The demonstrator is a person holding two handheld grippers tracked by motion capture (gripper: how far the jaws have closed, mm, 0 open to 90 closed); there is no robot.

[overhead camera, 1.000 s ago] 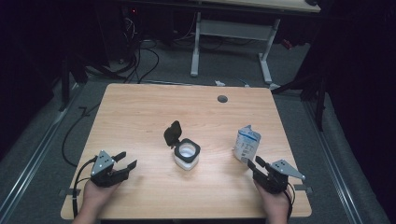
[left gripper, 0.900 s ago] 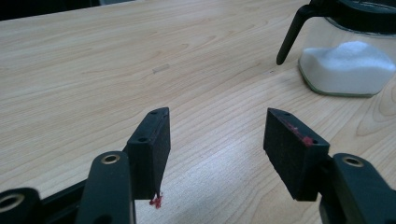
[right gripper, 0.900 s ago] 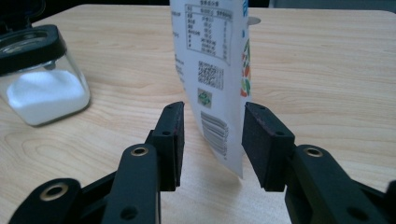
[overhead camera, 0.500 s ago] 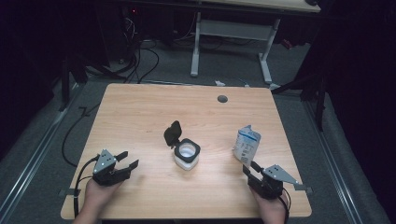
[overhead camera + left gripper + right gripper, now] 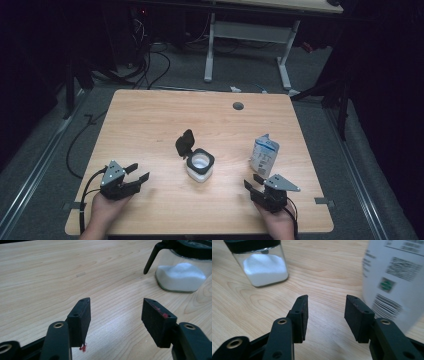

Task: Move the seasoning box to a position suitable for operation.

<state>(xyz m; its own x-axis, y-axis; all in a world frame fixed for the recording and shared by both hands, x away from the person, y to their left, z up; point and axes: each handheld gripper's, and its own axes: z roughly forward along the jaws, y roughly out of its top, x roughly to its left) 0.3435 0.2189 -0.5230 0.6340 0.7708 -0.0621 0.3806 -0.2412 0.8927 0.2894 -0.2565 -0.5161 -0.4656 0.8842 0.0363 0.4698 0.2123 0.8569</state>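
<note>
A clear square jar point(image 5: 200, 166) of white powder stands mid-table, its black flip lid point(image 5: 184, 143) raised. To its right stands a white printed pouch point(image 5: 264, 154). My left gripper point(image 5: 138, 171) rests open near the front left, pointing toward the jar point(image 5: 181, 277), with bare wood between its jaws point(image 5: 116, 302). My right gripper point(image 5: 252, 180) is at the front right, below the pouch. Its jaws have just been opening, and nothing lies between them point(image 5: 327, 300). In the right gripper view the jar point(image 5: 265, 267) sits ahead to the left and the pouch point(image 5: 394, 277) close on the right.
The wooden table point(image 5: 150, 115) has a round cable hole point(image 5: 238, 106) near its far edge. Beyond it stand a white desk frame point(image 5: 250, 35) and cables on the dark floor. The table's front edge runs just under both hands.
My right gripper has slid left and slightly toward the front edge, away from the pouch, and its jaws stand wider. The left gripper, jar and pouch have stayed put.
</note>
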